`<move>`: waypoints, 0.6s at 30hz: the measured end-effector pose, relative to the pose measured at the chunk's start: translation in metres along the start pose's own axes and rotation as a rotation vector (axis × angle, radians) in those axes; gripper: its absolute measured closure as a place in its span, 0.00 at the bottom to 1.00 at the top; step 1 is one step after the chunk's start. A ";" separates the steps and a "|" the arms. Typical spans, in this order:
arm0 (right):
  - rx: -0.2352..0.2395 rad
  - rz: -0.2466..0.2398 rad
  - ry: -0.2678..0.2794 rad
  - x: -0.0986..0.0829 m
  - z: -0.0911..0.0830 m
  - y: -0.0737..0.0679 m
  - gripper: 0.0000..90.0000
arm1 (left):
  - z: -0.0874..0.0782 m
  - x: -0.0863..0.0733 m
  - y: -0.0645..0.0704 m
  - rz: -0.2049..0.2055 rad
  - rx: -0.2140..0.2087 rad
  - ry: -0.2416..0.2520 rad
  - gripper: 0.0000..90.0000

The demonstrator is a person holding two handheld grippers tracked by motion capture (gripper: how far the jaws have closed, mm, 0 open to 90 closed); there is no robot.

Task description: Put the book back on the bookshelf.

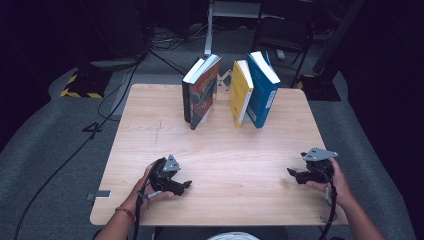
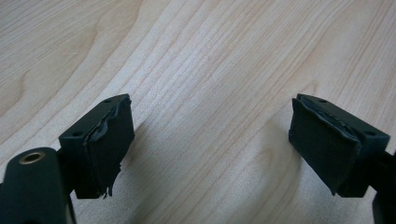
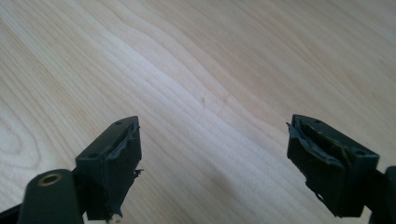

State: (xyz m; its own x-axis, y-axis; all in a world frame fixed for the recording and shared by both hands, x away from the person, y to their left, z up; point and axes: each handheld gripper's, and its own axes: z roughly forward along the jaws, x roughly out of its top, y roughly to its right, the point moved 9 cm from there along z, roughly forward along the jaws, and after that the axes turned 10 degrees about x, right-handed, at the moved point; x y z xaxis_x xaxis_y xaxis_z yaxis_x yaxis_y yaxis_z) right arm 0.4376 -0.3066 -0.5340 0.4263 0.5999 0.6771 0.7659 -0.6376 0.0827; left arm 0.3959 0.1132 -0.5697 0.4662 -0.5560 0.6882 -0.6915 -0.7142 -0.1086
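My left claw (image 1: 186,184) sits low at the near left of the bench (image 1: 235,155), held in my left hand (image 1: 150,186), jaws pointing toward my right. In the left gripper view its jaws stand wide apart with nothing between them, worn black pads (image 2: 109,149) facing inward. My right claw (image 1: 291,172) sits at the near right edge, held in my right hand (image 1: 332,182), jaws pointing toward my left, grey plate on top. In the right gripper view its jaws are likewise spread and empty, pads (image 3: 122,161) frayed. Both forearms enter from the bottom; a band circles my left wrist (image 1: 126,214).
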 end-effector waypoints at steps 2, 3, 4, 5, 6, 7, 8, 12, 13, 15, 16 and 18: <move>0.008 0.018 0.003 -0.009 -0.001 -0.001 0.20 | 0.000 0.000 0.000 0.000 0.000 0.000 0.16; 0.007 0.020 0.005 -0.011 -0.001 -0.001 0.20 | 0.000 0.000 0.000 0.000 0.001 0.000 0.16; 0.005 0.018 0.005 -0.014 -0.002 -0.001 0.20 | 0.000 0.000 0.000 0.000 0.000 0.000 0.16; 0.005 0.018 0.005 -0.014 -0.002 -0.001 0.20 | 0.000 0.000 0.000 0.000 0.000 0.000 0.16; 0.002 0.021 0.006 -0.017 -0.002 0.000 0.20 | 0.000 0.000 0.000 0.000 0.000 0.000 0.16; 0.001 0.031 0.009 -0.021 -0.003 0.000 0.20 | 0.000 0.000 0.000 0.000 0.000 0.000 0.16; -0.001 0.039 0.017 -0.023 -0.003 0.000 0.20 | 0.000 0.000 0.000 0.000 0.000 0.000 0.16; 0.000 0.066 0.039 -0.033 -0.008 0.002 0.19 | 0.000 0.000 0.000 0.000 0.000 0.000 0.16; 0.003 0.074 0.039 -0.035 -0.009 0.002 0.19 | 0.000 0.000 0.000 -0.001 0.000 0.000 0.16; -0.004 0.087 0.033 -0.043 -0.011 0.003 0.19 | 0.000 0.000 0.000 -0.001 0.001 0.000 0.16; -0.006 0.091 0.040 -0.045 -0.012 0.003 0.19 | 0.000 0.000 0.000 -0.002 0.001 0.000 0.16; -0.004 0.117 0.048 -0.050 -0.016 0.003 0.19 | 0.000 0.000 0.000 -0.002 0.002 0.000 0.16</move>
State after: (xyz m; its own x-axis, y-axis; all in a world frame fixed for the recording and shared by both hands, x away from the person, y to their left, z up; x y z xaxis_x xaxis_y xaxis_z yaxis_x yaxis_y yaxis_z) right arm 0.4110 -0.3468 -0.5562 0.4892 0.4977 0.7162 0.7103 -0.7038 0.0039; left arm 0.3961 0.1131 -0.5697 0.4674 -0.5546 0.6885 -0.6895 -0.7161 -0.1087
